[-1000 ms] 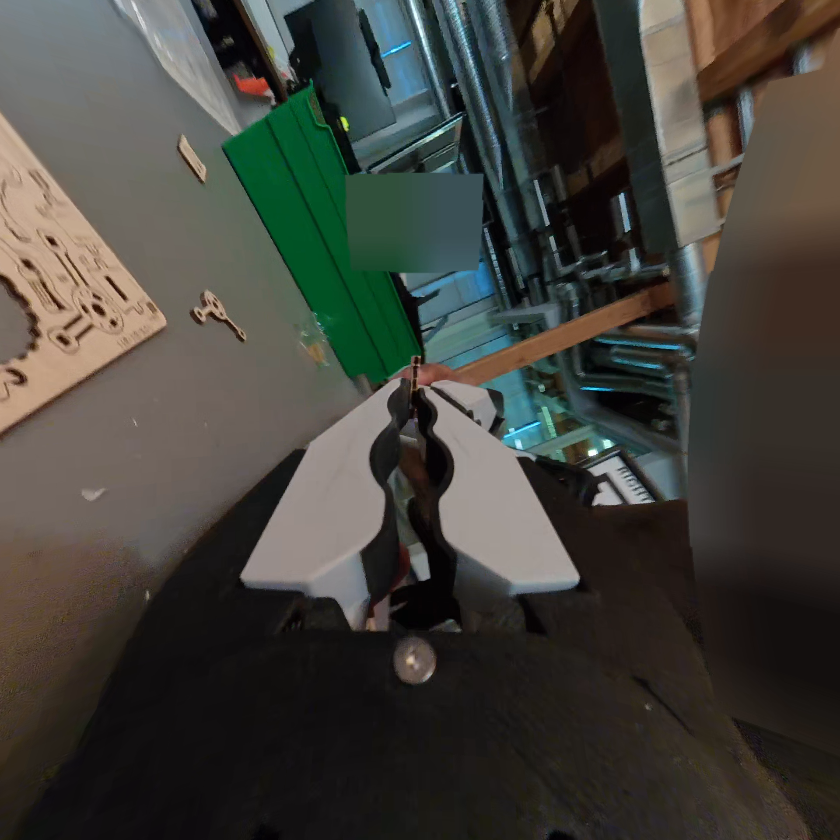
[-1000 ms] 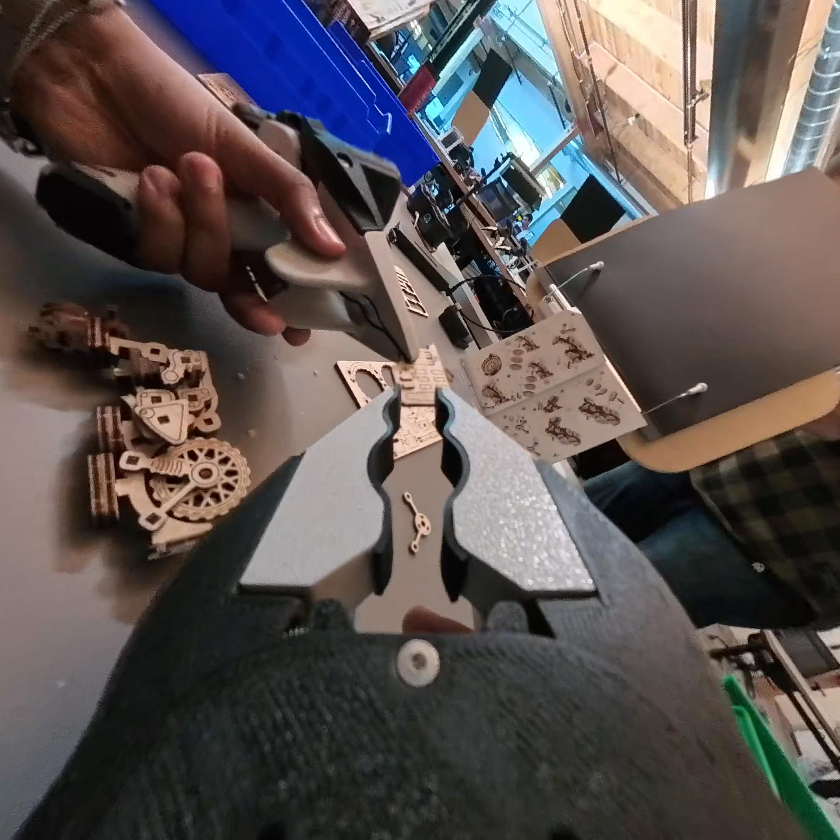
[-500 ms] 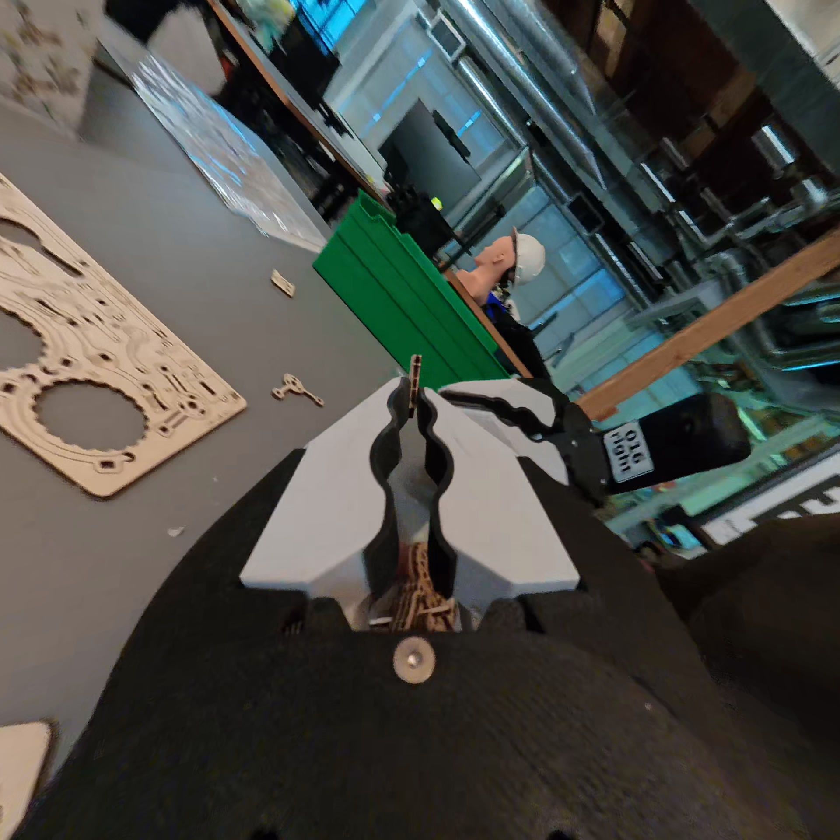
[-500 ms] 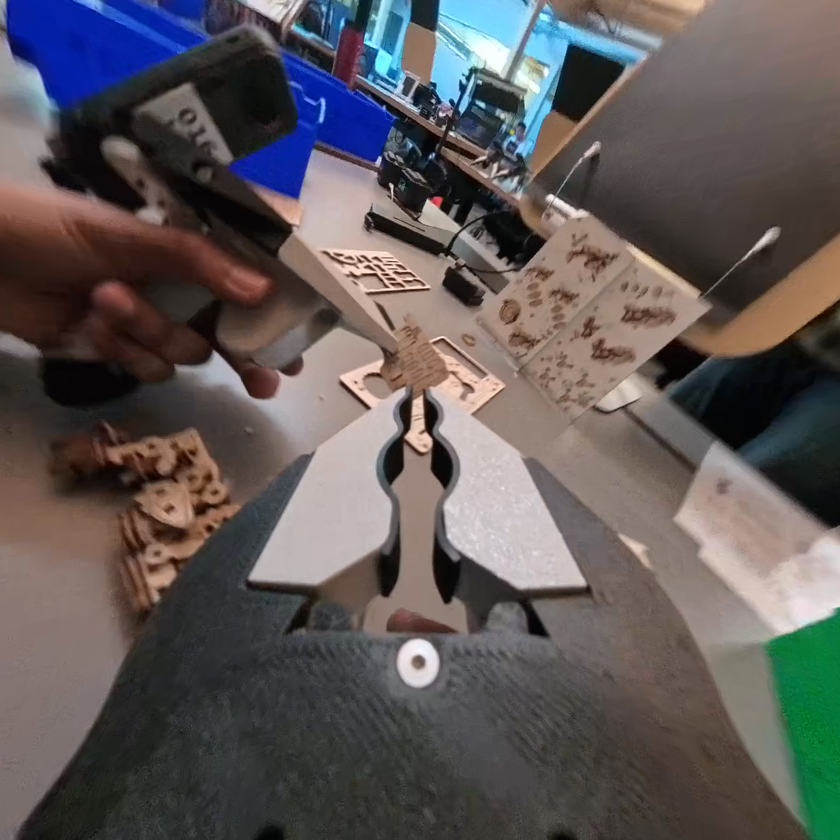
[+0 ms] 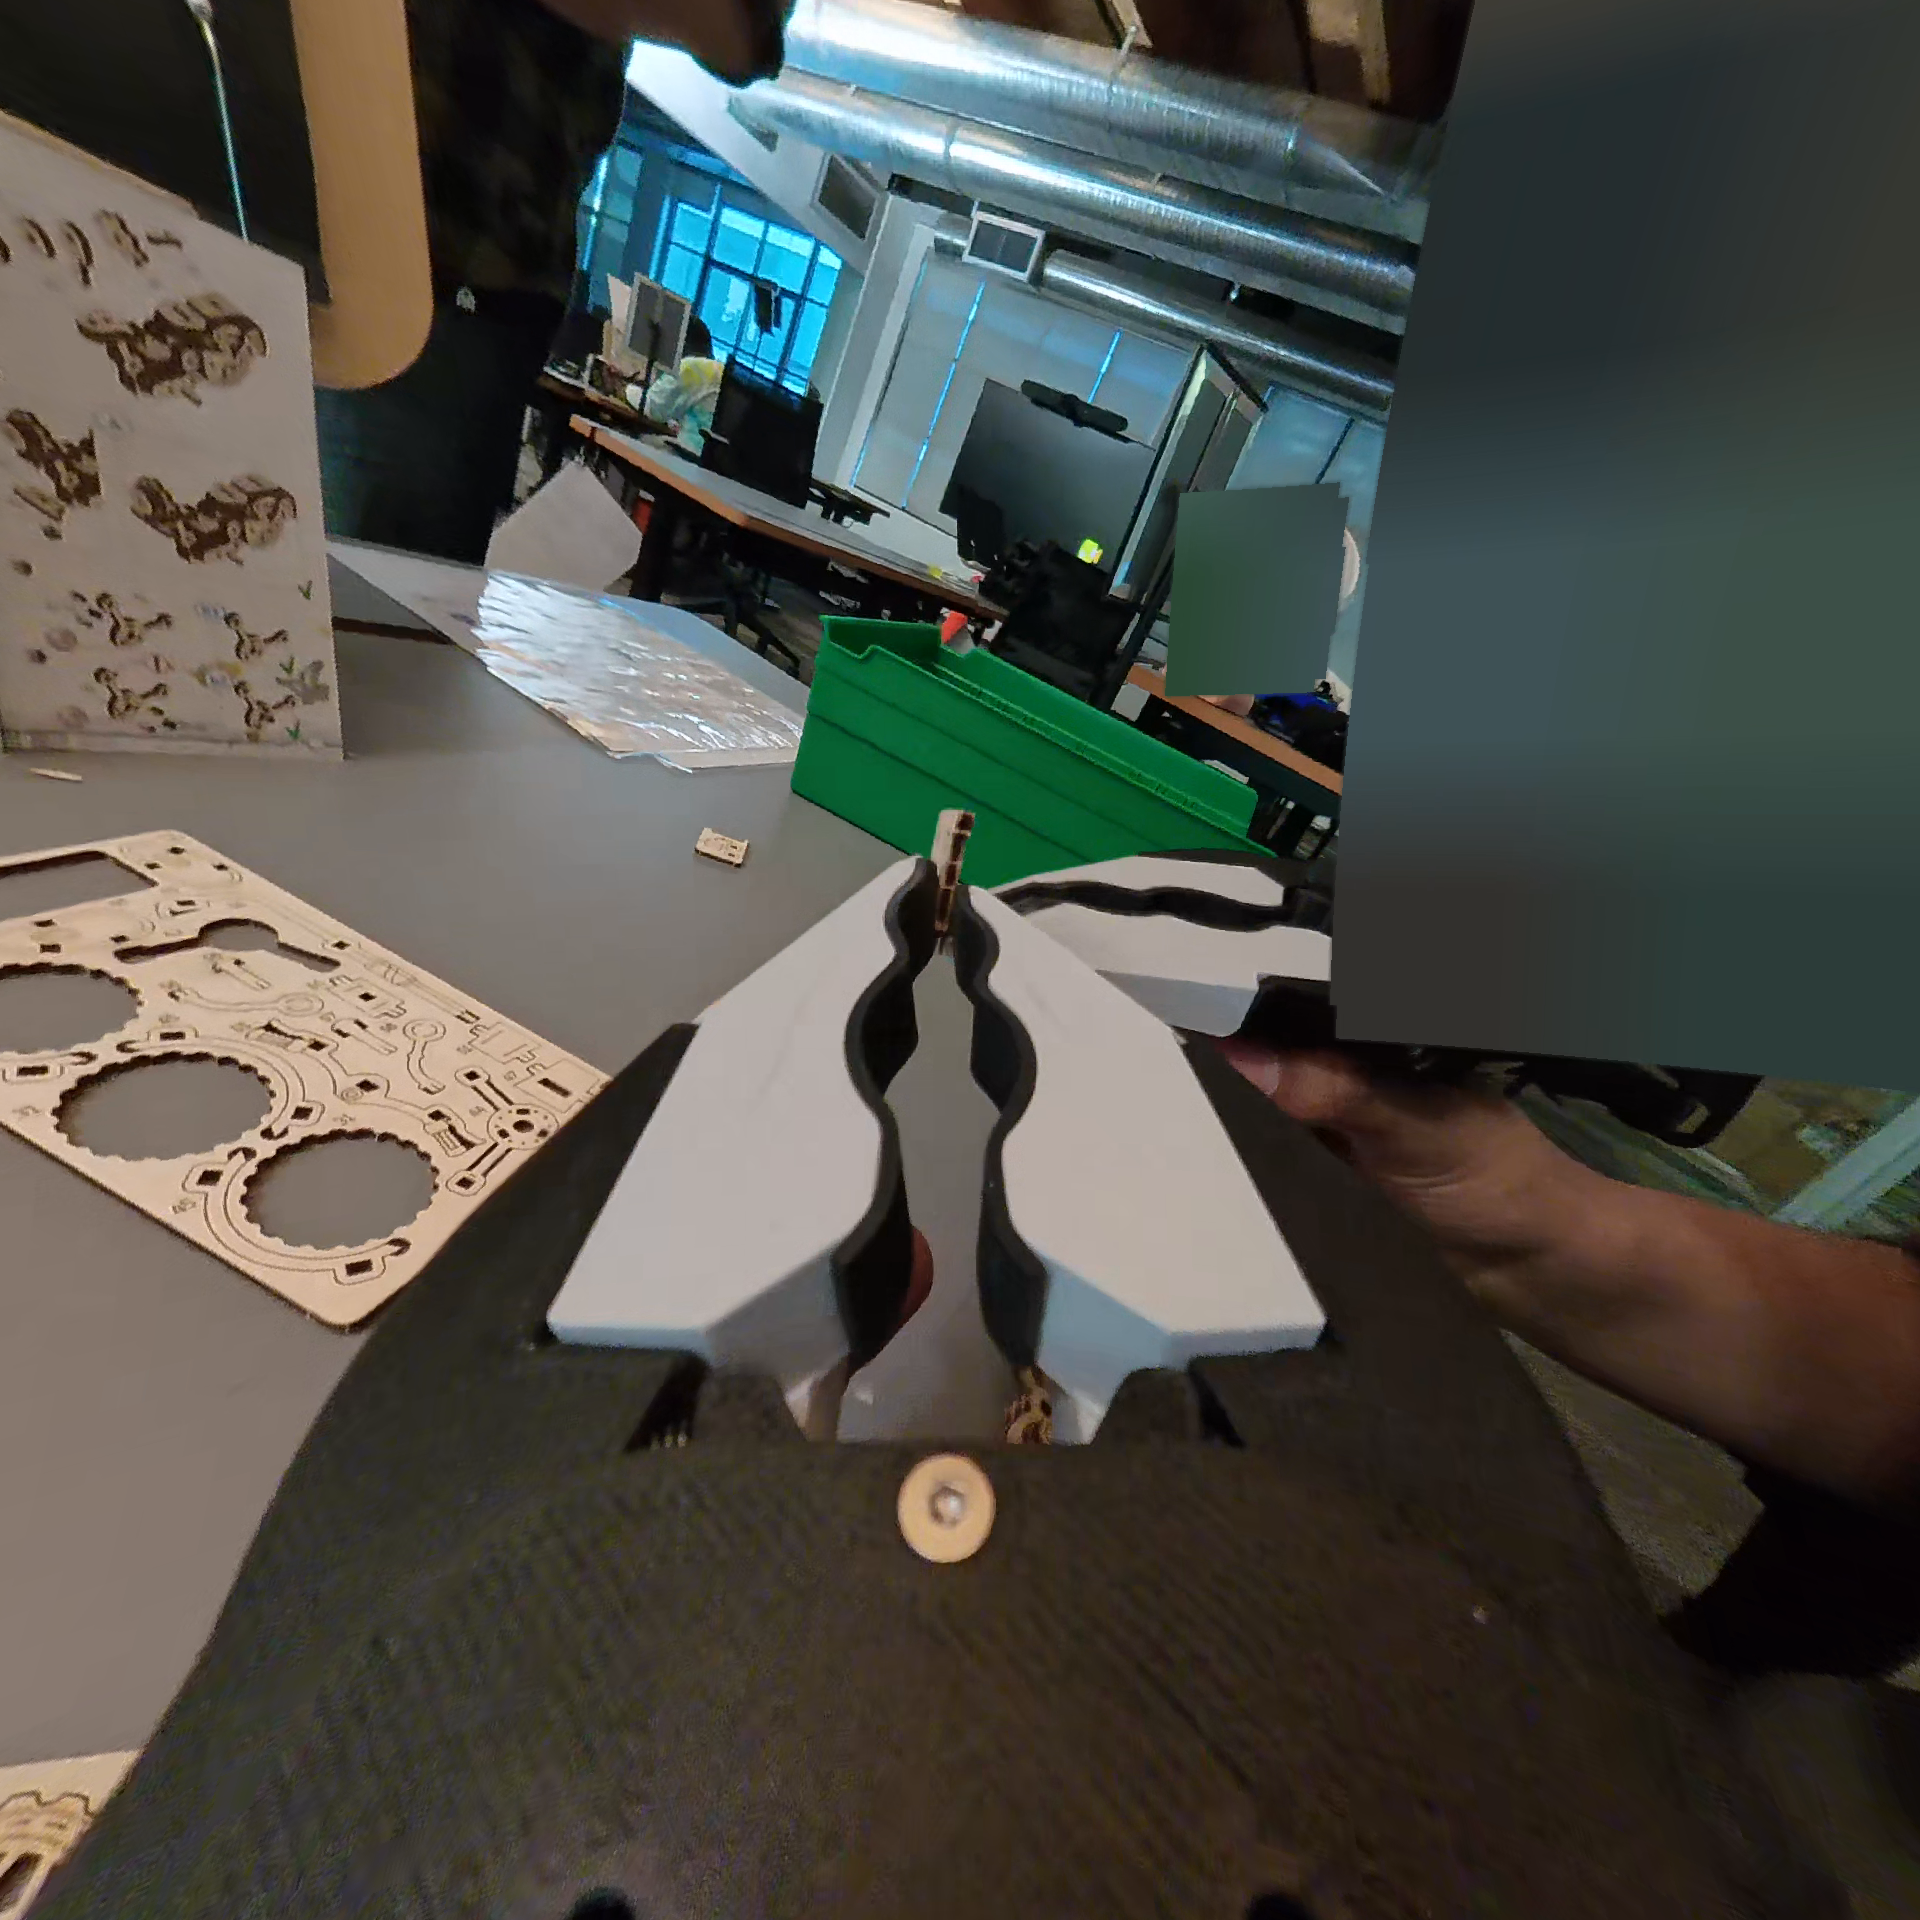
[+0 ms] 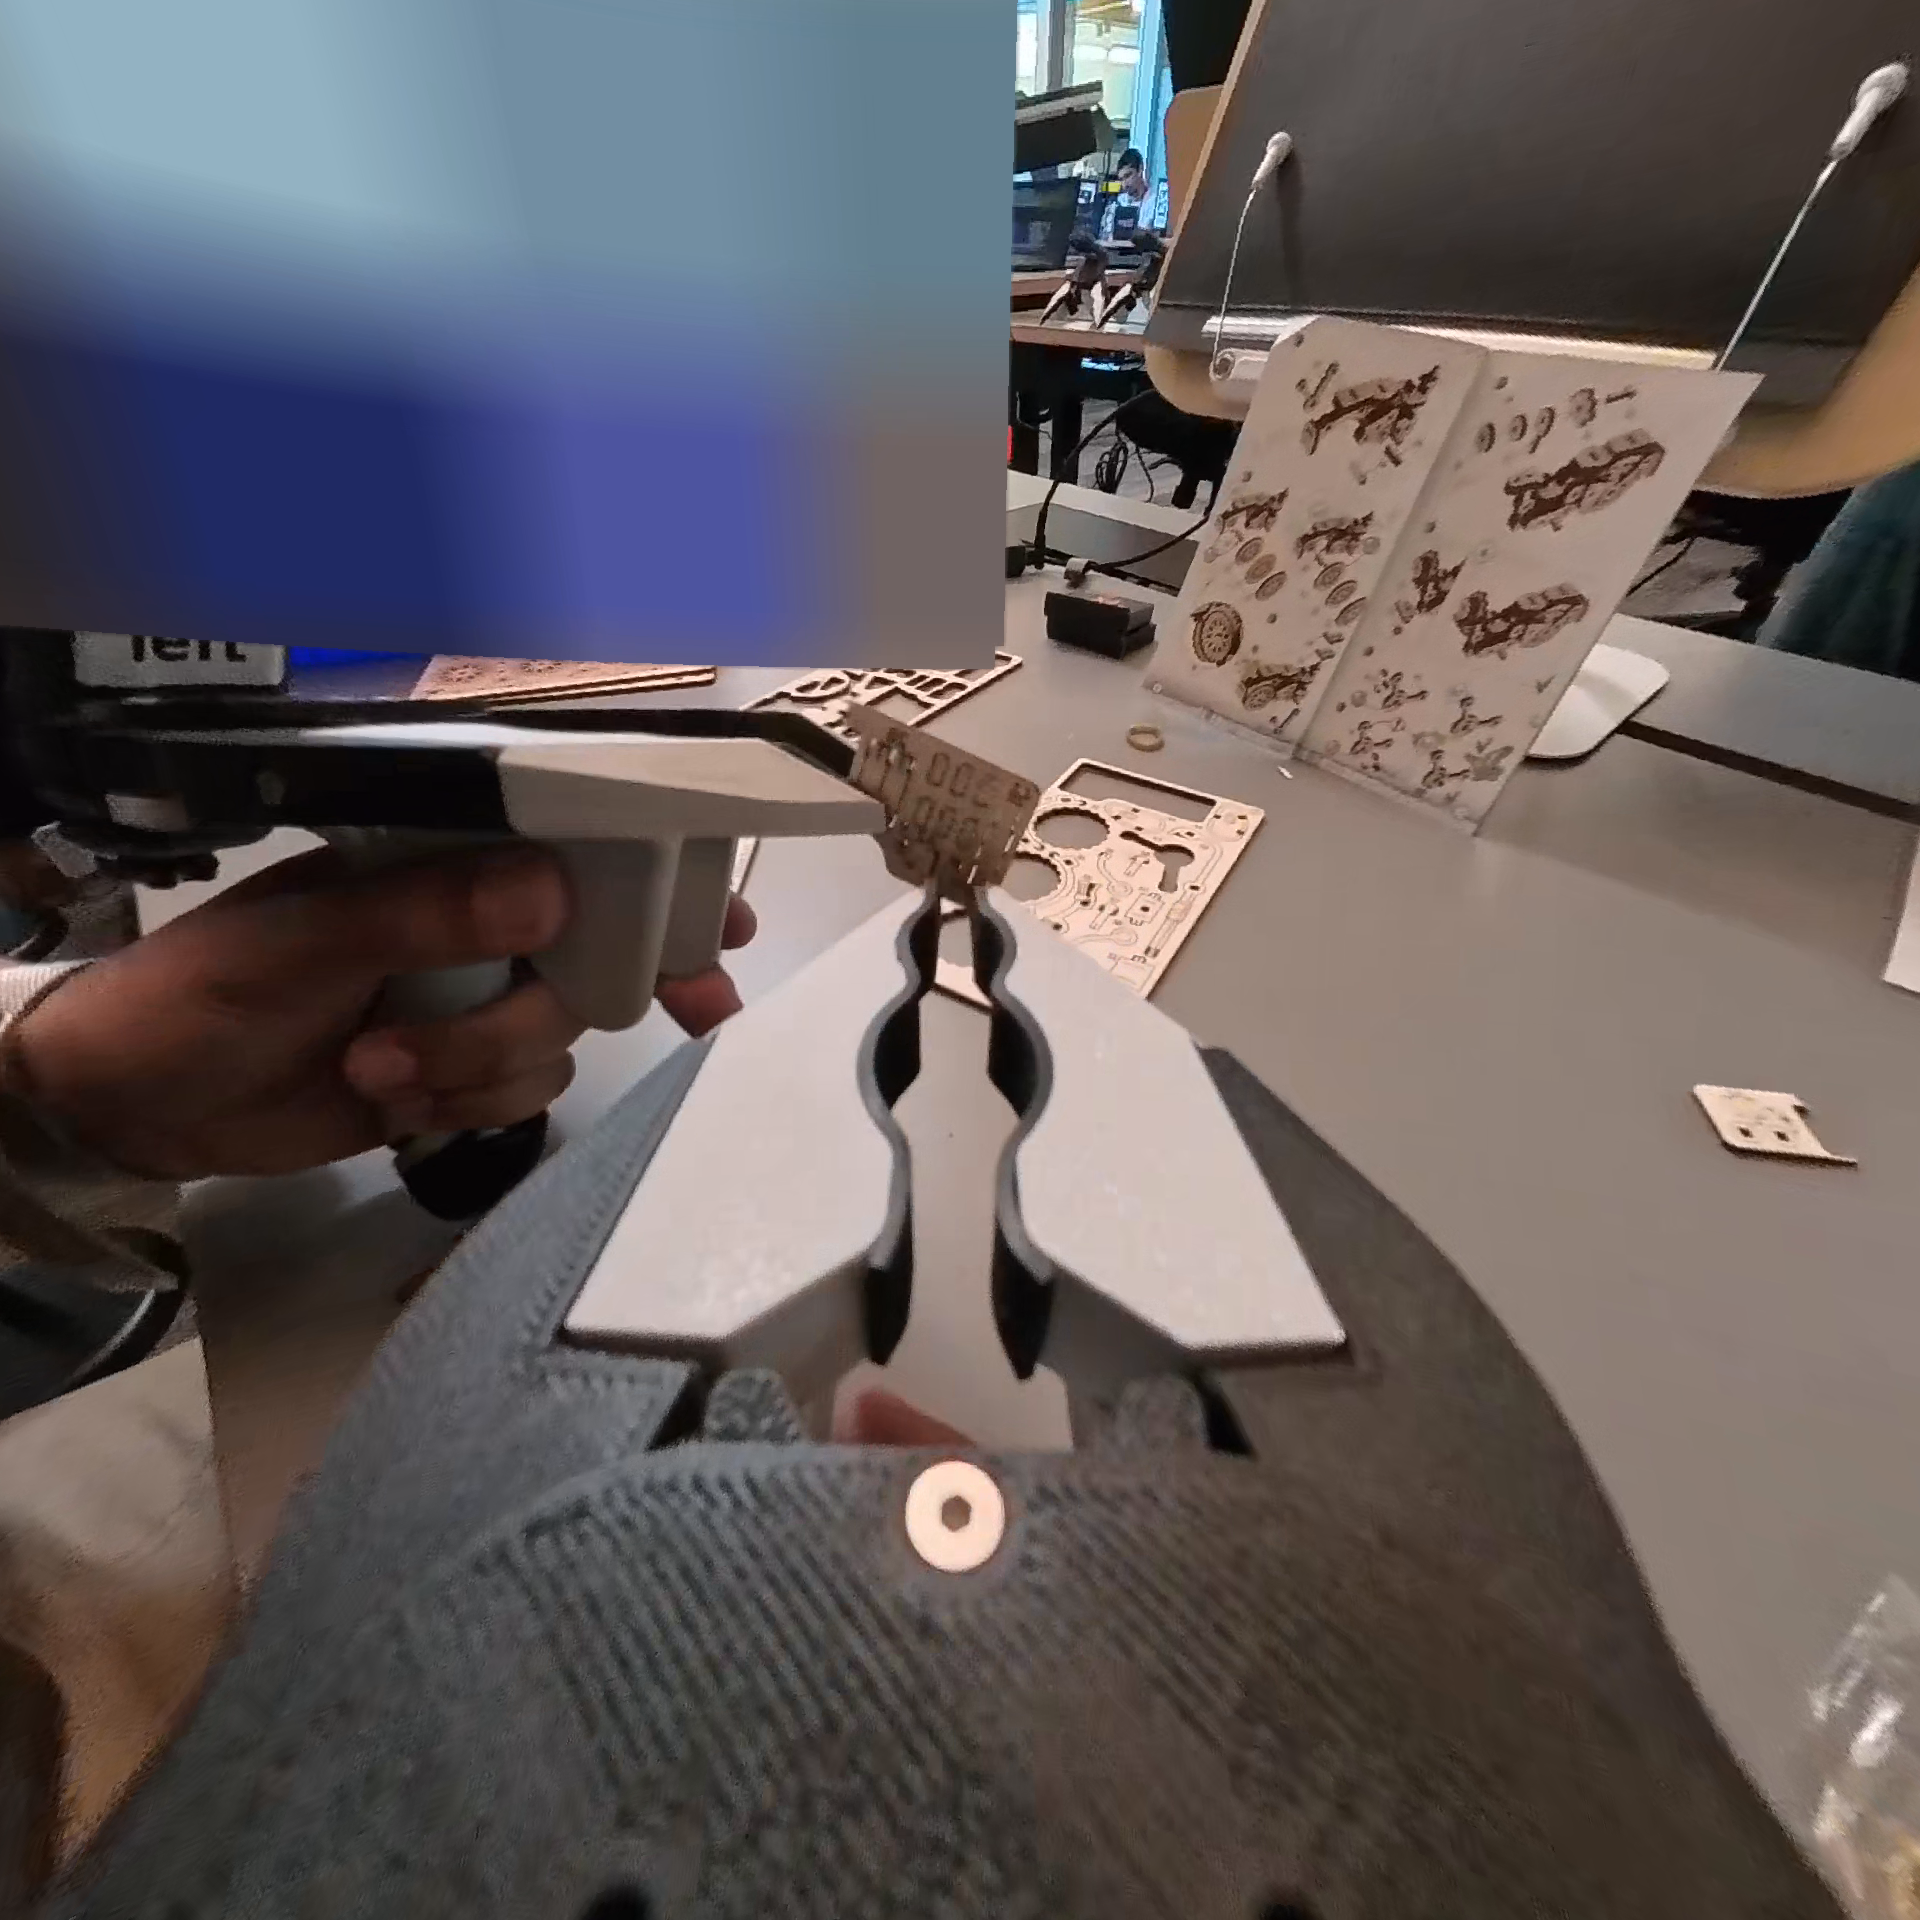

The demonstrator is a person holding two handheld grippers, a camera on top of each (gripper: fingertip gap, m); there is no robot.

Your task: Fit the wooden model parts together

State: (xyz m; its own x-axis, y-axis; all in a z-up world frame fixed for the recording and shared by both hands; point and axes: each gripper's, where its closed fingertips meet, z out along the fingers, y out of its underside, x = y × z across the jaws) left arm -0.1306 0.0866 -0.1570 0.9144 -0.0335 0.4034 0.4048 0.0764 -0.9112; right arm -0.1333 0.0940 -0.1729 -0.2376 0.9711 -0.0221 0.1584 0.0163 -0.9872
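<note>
My left gripper is shut on a thin wooden plate, seen edge-on and sticking up past the tips. In the right wrist view the left gripper comes in level from the left and holds that slotted plate face-on above the table. My right gripper sits just under the plate's tabbed lower edge with its jaws almost closed. I cannot tell whether the tips pinch the tabs. The right gripper also shows in the left wrist view, touching the plate from the right.
A punched-out wooden sheet lies on the grey table, also seen in the right wrist view. Small loose parts, an upright instruction sheet, a green bin and plastic wrap stand around. Left and right tips are no more than a few centimetres apart.
The right gripper's jaws went from open to nearly closed and it came up under the plate. The left gripper swung level, still holding the plate.
</note>
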